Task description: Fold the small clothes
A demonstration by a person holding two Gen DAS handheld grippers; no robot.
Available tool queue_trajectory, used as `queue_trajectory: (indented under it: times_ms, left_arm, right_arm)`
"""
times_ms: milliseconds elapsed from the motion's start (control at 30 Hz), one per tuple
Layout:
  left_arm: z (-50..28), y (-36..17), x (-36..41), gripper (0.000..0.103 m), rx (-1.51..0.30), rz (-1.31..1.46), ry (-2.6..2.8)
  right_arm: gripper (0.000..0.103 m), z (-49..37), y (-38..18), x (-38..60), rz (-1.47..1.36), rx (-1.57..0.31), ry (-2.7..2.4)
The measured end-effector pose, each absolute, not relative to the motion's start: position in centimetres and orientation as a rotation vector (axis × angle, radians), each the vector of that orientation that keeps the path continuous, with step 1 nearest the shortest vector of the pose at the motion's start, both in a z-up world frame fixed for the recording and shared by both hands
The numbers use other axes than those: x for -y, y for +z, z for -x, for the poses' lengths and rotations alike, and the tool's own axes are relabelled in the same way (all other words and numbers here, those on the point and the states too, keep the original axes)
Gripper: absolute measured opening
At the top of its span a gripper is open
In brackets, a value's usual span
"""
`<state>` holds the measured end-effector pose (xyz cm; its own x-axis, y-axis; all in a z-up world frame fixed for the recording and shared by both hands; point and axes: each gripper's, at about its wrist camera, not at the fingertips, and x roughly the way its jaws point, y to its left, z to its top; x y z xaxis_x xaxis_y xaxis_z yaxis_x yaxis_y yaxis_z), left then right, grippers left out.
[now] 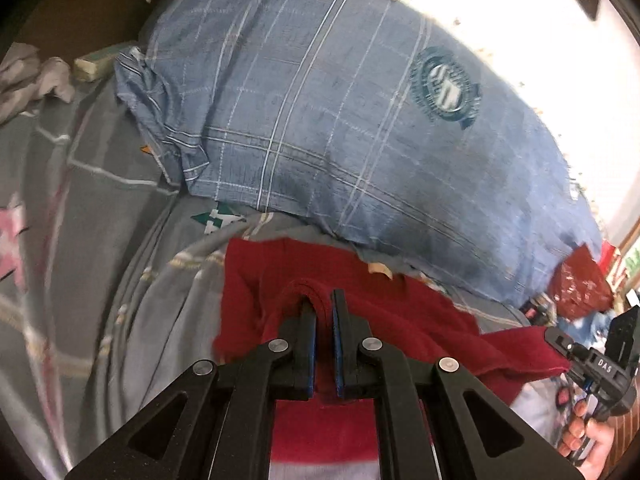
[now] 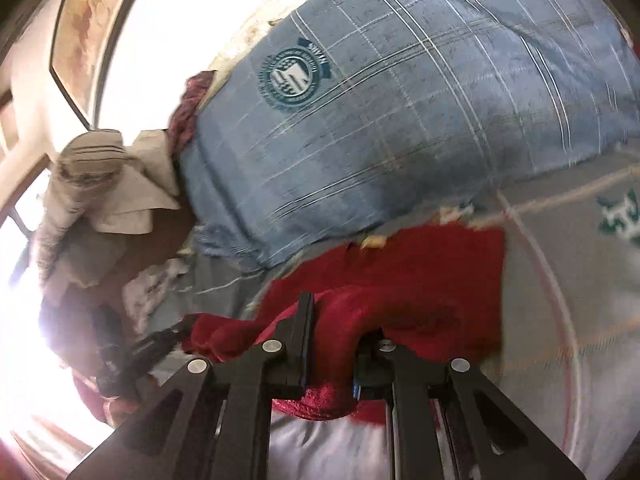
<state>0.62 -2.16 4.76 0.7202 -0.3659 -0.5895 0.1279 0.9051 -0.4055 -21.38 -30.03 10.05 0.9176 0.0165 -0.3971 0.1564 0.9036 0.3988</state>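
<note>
Nearest me, my left tool was clamped on a fold of the red cloth, its two fingers nearly together with the fabric bunched between them. My right tool was clamped on a thicker bunch of the same cloth, its edge stretched between the two tools. It hung low over the grey checked bed sheet, at six o'clock from the big blue checked pillow. At four o'clock in the left view, my right hand gripped its handle.

Dark red knit garment, rumpled, lifted at two pinched edges, draped over grey checked bedsheet
</note>
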Motion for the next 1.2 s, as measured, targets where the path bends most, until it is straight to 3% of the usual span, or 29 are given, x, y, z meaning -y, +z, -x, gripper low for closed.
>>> queue_trajectory:
  times_ms: [433, 667, 700, 767, 800, 833, 967, 1200]
  left_arm:
    - [-15.1, -1.9, 4.5, 0.008, -0.883, 0.342, -0.186]
    - [-16.9, -2.5, 2.8, 0.02, -0.885, 0.428, -0.274]
    - [-16.5, -2.2, 2.5, 0.022, -0.872, 0.427, -0.278]
    - [-15.8, -1.5, 2.8, 0.047, -0.845, 0.397, -0.268]
    - [-15.1, -1.0, 2.8, 0.077, -0.804, 0.366, -0.228]
    - [-14.7, -0.6, 2.6, 0.084, -0.762, 0.356, -0.199]
    - [-14.7, -0.3, 1.8, 0.084, -0.726, 0.39, -0.213]
    - [-18.4, -5.3, 4.2, 0.083, -0.999, 0.257, -0.132]
  right_arm:
    - [0.014, 9.5, 5.4, 36.9, -0.529, -0.574, -0.17]
    - [0.033, 10.3, 4.6, 41.0, -0.725, -0.5, -0.136]
    - [0.034, 11.1, 5.3, 40.9, -0.725, -0.471, -0.121]
    - [0.036, 11.8, 6.3, 40.0, -0.697, -0.454, -0.12]
    - [0.043, 12.4, 6.9, 39.0, -0.647, -0.445, -0.13]
    - [0.046, 13.0, 7.5, 37.8, -0.57, -0.437, -0.153]
    - [0.059, 14.7, 9.4, 35.5, -0.379, -0.358, -0.274]
    - [0.056, 7.3, 2.5, 37.5, -0.419, -0.67, -0.241]
